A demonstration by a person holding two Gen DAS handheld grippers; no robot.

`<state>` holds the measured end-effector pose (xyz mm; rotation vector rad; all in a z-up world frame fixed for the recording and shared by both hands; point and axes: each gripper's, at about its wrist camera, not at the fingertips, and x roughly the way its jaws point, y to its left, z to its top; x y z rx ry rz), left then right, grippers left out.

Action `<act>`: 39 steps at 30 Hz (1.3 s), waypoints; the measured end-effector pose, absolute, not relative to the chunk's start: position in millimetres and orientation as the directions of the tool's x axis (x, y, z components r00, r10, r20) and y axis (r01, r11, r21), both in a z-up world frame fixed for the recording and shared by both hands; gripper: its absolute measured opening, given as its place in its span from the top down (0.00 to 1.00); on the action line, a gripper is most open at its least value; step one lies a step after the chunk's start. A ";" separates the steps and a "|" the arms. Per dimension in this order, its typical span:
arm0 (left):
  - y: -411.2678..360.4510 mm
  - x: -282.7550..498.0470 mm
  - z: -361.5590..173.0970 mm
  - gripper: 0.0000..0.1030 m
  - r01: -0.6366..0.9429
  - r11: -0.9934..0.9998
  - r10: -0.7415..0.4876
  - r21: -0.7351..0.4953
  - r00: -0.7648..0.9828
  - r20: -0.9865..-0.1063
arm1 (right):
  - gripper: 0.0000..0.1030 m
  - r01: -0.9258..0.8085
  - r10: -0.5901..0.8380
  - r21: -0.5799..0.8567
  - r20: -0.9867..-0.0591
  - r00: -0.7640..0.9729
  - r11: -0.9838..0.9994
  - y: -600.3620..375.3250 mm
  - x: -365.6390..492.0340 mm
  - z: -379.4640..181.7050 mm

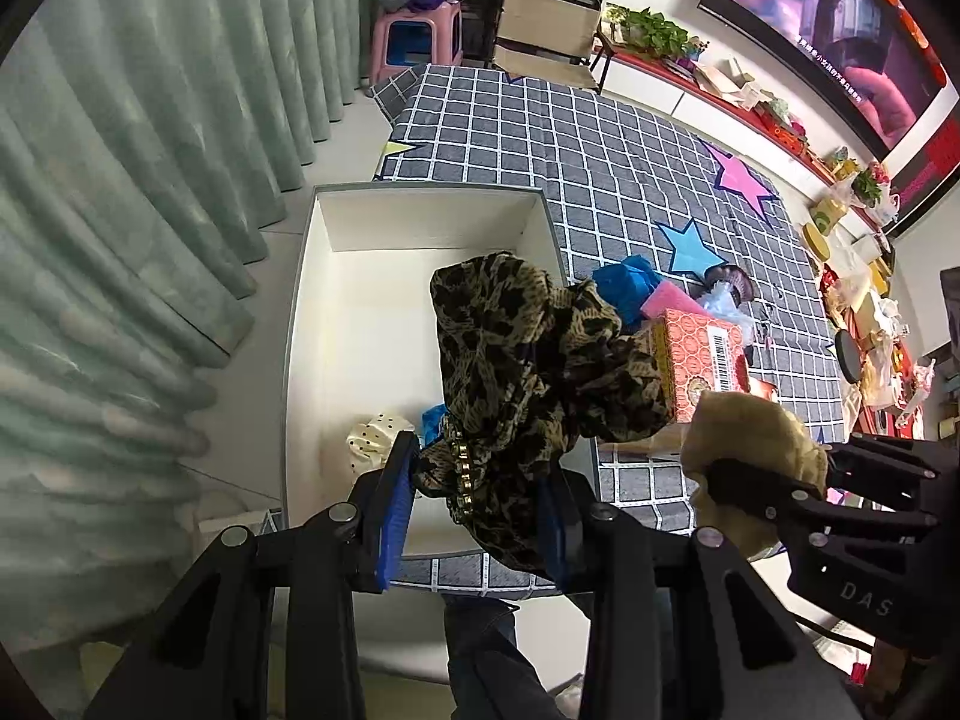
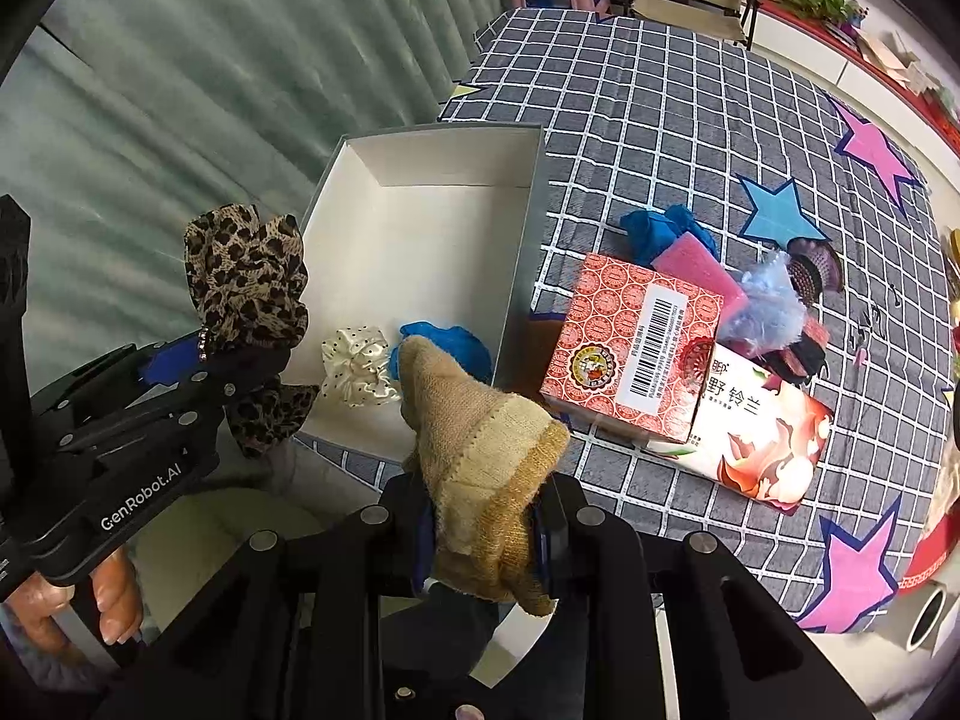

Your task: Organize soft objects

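My left gripper point(image 1: 474, 492) is shut on a leopard-print scrunchie point(image 1: 528, 360) with a studded band, held over the near end of the white box point(image 1: 312, 276). It also shows in the right wrist view point(image 2: 246, 276). My right gripper point(image 2: 483, 525) is shut on a tan knit sock point(image 2: 480, 438), held near the box's front right corner point(image 2: 522, 276); the sock shows in the left wrist view point(image 1: 750, 438). Inside the box lie a cream polka-dot scrunchie point(image 2: 357, 372) and a blue cloth point(image 2: 450, 345).
On the checked grey table cover point(image 2: 660, 120) lie a red patterned carton point(image 2: 636, 342), a floral pack point(image 2: 762, 444), a pink sponge point(image 2: 699, 273), blue cloth point(image 2: 654, 231), pale blue fluff point(image 2: 765, 300) and a dark hair brush point(image 2: 810, 270). Green curtains point(image 1: 120, 180) hang left.
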<state>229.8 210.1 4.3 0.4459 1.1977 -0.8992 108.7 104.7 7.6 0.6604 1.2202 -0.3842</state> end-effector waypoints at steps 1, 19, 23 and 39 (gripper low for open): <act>209.6 230.5 3.8 0.62 0.792 0.591 -0.358 -0.152 0.088 -0.930 | 0.74 0.602 0.075 0.258 -0.947 0.313 0.755 104.4 109.4 7.2; 209.1 237.3 -1.1 0.62 0.786 0.598 -0.353 -0.156 0.083 -0.932 | 0.74 0.584 0.090 0.254 -0.951 0.296 0.771 103.3 116.2 4.4; 209.1 238.4 -1.2 0.62 0.787 0.597 -0.352 -0.156 0.083 -0.932 | 0.74 0.580 0.094 0.254 -0.952 0.293 0.774 103.3 117.6 3.5; 209.6 249.6 -13.4 0.62 0.768 0.620 -0.325 -0.158 0.068 -0.943 | 0.74 0.560 0.115 0.256 -0.955 0.273 0.788 101.9 131.0 -5.7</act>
